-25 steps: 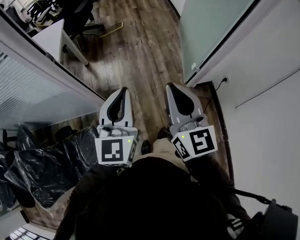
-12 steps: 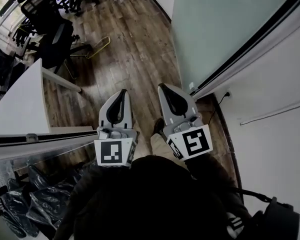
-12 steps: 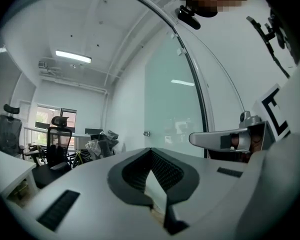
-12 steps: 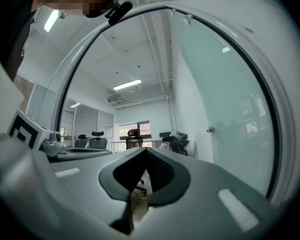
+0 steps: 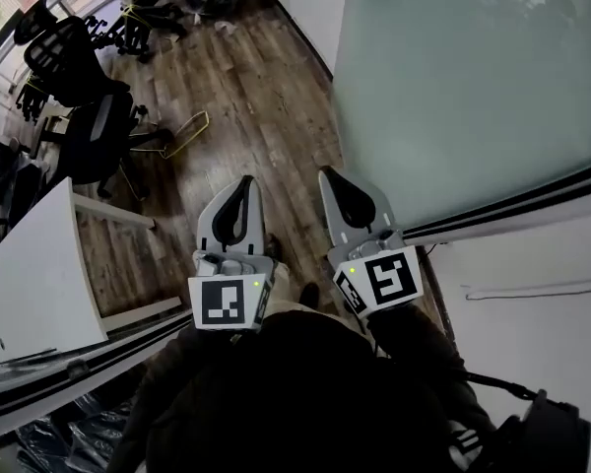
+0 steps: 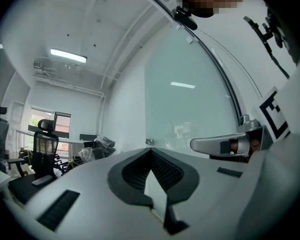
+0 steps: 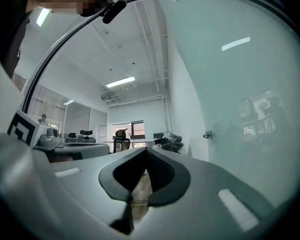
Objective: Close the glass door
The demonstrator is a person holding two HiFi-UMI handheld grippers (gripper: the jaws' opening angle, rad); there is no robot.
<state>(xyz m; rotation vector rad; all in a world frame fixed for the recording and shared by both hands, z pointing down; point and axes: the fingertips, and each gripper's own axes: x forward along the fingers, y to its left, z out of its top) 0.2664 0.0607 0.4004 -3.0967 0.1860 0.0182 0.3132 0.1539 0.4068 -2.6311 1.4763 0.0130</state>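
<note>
The frosted glass door fills the upper right of the head view, with its dark frame edge running beside my right gripper. A small metal knob shows on the pane in the right gripper view, and the knob also appears in the left gripper view. My left gripper and right gripper are held side by side over the wooden floor. Both are shut with nothing in them. Neither touches the door; the right one is nearest the pane.
Black office chairs and a yellow chair base stand at the upper left. A white desk lies to the left and a white wall to the right. Black bags sit at the lower left.
The view has swung: the glass pane now covers far more of the upper right, and the left glass partition has slid out of view. Both grippers stay shut, side by side.
</note>
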